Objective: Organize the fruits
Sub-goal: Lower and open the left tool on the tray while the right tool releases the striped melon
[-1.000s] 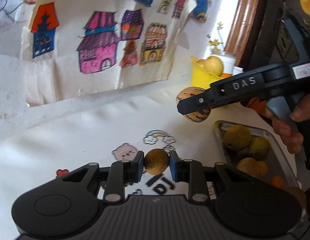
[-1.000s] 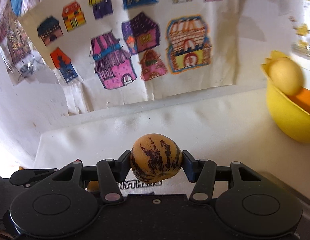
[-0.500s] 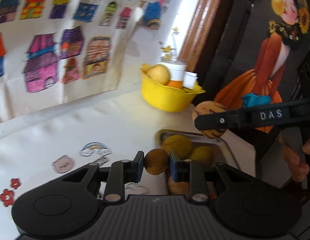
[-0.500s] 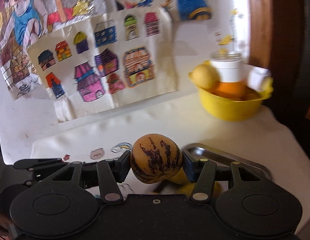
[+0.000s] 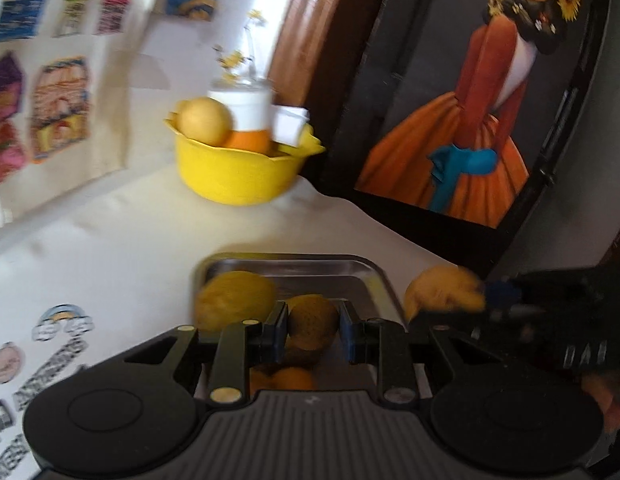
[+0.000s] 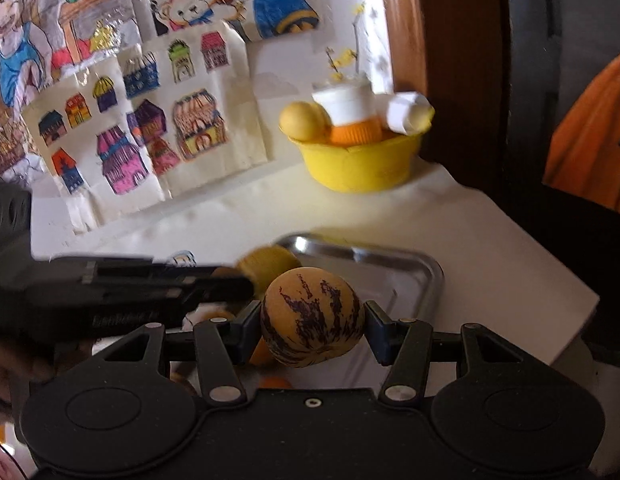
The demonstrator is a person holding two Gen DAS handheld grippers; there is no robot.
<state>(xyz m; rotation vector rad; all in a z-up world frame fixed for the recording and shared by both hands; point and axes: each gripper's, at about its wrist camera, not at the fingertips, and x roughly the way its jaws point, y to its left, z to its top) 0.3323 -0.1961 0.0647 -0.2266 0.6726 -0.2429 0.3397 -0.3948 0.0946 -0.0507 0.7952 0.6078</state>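
Observation:
My left gripper (image 5: 313,333) is shut on a small round brown fruit (image 5: 312,327) and hovers over a steel tray (image 5: 288,265) holding several yellow fruits (image 5: 234,298). In the right wrist view my right gripper (image 6: 312,328) is shut on a larger orange fruit with dark purple streaks (image 6: 312,318), above the same tray (image 6: 428,270). That striped fruit (image 5: 442,286) shows blurred at the tray's right edge in the left wrist view. The left gripper's body (image 6: 122,284) crosses in from the left of the right wrist view.
A yellow bowl (image 5: 238,170) with a pale yellow fruit (image 5: 204,120), a white and orange cup and paper stands at the back of the white table. Coloured drawings hang on the wall behind. A dark framed picture (image 5: 470,92) stands at the right. The table's edge (image 6: 550,300) drops off right of the tray.
Both grippers have swung to the right with their fruits, from over the bare cloth to above the steel tray. The yellow bowl and the framed picture have come into view.

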